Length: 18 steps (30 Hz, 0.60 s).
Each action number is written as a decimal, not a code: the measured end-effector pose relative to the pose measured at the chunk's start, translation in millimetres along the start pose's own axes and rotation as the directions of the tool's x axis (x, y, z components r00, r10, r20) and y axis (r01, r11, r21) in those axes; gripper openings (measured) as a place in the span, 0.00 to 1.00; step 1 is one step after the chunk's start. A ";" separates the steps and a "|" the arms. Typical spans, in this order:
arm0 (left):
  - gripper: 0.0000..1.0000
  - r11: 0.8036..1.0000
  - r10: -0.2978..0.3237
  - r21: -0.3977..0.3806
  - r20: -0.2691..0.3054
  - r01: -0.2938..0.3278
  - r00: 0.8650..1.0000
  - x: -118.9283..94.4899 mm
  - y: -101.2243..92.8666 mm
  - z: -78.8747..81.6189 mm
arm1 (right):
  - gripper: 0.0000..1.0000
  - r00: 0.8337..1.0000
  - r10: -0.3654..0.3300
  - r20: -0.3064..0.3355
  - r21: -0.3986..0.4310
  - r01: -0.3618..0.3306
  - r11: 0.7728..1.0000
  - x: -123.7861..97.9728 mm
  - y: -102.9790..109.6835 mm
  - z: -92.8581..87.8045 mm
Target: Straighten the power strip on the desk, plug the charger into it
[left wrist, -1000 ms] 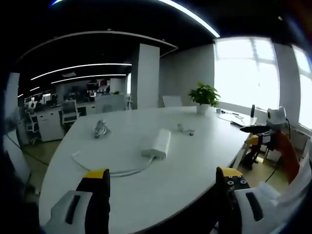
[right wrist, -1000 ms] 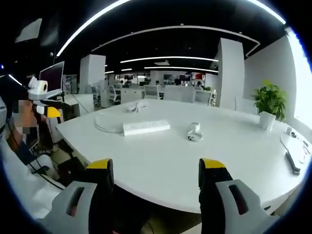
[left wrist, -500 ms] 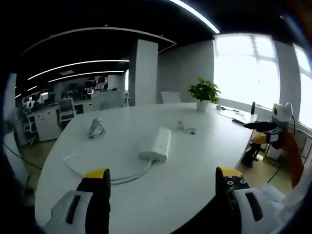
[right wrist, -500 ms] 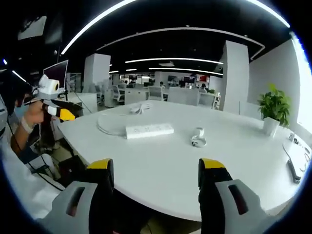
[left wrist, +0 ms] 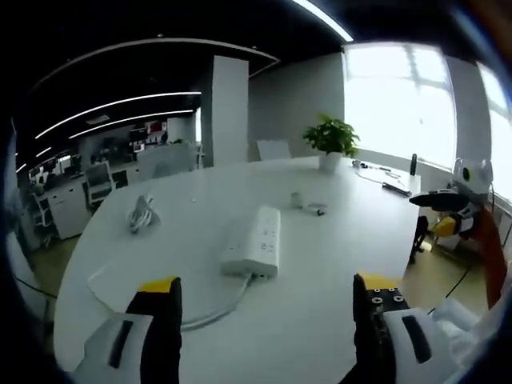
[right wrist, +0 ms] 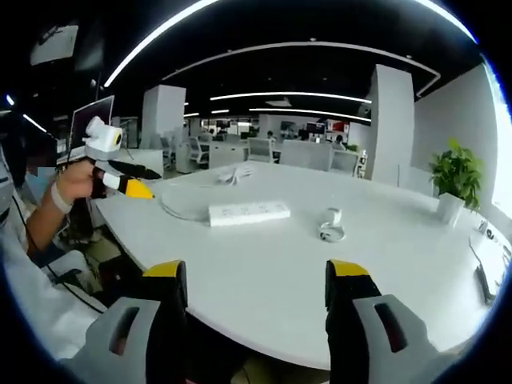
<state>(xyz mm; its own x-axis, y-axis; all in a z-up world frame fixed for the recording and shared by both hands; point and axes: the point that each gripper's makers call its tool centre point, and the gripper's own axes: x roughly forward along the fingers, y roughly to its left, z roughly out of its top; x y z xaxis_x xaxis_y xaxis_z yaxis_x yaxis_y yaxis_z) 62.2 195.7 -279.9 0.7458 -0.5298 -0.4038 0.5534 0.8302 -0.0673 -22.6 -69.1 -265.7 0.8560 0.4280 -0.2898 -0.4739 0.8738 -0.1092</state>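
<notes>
I see a broad white worktop [left wrist: 336, 240] in an open office, a potted plant [left wrist: 330, 142] at upper right. The power strip [left wrist: 254, 254] lies mid-frame, the charger [right wrist: 330, 225] just right of centre. My left gripper [left wrist: 268, 320] and right gripper [right wrist: 258, 300] gape wide, empty.

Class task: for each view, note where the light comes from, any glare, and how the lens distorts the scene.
Left gripper view: the window is blown out to white glare, the plant dark against it; the desk edge curves with the fisheye. Right gripper view: ceiling light strips bow into arcs, the lighting is more even, and the power strip stays sharp.
</notes>
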 end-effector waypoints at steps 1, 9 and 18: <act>0.89 1.000 -0.004 0.003 -0.002 0.004 1.000 4.0 -0.2 1.0 | 0.69 1.000 0.001 -0.002 0.002 -0.001 1.000 0.6 0.0 -1.1; 0.85 1.000 -0.024 0.006 -0.029 0.024 0.999 43.1 5.2 4.3 | 0.69 1.000 0.012 -0.021 0.017 -0.012 1.000 7.7 -4.2 -10.4; 0.88 0.998 -0.054 0.013 -0.090 0.055 0.994 79.8 5.4 -1.7 | 0.69 0.999 0.013 -0.033 0.019 -0.013 1.000 12.7 -12.8 -13.0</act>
<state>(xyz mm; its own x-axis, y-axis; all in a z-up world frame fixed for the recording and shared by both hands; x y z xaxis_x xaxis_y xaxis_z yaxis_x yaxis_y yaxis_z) 124.0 158.2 -314.1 0.6782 -0.5561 -0.4804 0.5985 0.7973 -0.0779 -8.4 -77.8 -280.3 0.8424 0.4320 -0.3222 -0.4809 0.8724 -0.0878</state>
